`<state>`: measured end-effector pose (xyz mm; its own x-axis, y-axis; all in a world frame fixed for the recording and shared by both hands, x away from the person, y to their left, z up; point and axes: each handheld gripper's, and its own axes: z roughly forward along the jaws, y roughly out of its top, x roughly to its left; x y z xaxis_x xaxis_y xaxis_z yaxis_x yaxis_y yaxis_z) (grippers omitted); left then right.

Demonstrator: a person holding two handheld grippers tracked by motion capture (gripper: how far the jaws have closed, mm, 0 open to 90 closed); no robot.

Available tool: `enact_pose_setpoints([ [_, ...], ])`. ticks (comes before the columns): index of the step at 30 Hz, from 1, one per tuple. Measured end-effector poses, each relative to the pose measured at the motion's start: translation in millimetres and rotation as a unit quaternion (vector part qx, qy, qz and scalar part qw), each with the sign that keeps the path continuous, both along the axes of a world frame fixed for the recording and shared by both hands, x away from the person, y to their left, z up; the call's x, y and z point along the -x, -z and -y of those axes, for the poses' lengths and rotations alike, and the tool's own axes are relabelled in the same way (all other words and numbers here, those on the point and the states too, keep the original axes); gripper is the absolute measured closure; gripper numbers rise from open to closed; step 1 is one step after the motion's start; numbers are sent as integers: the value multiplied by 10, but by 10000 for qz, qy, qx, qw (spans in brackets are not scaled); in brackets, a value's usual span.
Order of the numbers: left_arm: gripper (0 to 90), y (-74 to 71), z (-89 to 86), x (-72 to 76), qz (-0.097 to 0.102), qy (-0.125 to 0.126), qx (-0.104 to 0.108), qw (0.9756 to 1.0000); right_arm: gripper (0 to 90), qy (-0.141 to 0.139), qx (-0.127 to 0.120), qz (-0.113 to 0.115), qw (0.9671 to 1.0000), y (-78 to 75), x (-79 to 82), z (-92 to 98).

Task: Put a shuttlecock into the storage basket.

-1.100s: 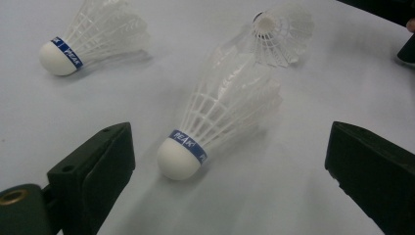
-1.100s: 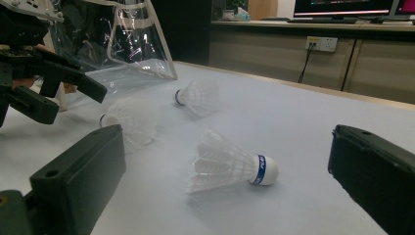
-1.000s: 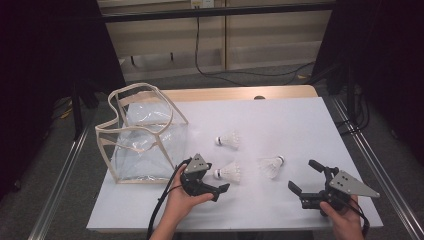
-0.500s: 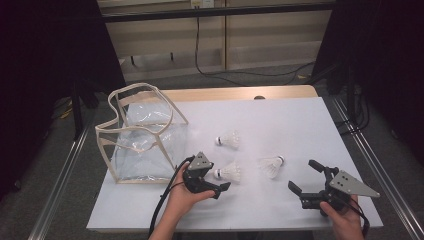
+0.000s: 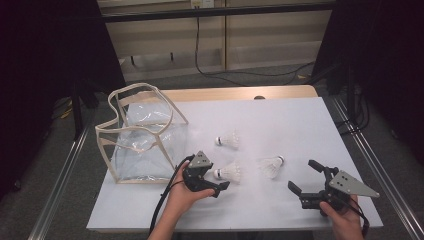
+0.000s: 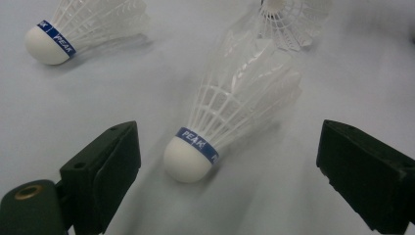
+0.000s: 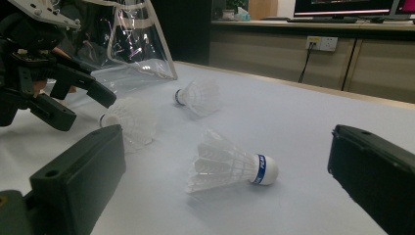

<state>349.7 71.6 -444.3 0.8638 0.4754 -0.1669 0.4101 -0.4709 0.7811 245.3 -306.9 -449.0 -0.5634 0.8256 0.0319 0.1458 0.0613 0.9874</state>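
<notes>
White feathers and a cork nose: the nearest shuttlecock (image 6: 230,112) lies between your left gripper (image 5: 212,184)'s wide-open jaws, featherlight and easily crushed, so I'd close on the firm cork by the blue band, not the skirt. Your right gripper (image 5: 316,181) also gapes wide, near a second shuttlecock (image 5: 271,165). Further off lies a third shuttlecock (image 5: 228,140), then the clear bag (image 5: 142,132); nothing blocks your way.

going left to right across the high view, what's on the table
clear bag → left gripper → middle shuttlecock → right shuttlecock → right gripper. The far shuttlecock sits in the same span as the middle one, so I leave it unplaced.
</notes>
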Motion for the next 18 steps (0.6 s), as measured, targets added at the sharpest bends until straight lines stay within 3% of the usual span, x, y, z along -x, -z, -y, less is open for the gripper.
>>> enact_pose_setpoints([
  [18, 169, 10, 102, -91, -133, 118, -331, 9993, 6, 4, -6, -16, 10000, 5, -6, 1],
])
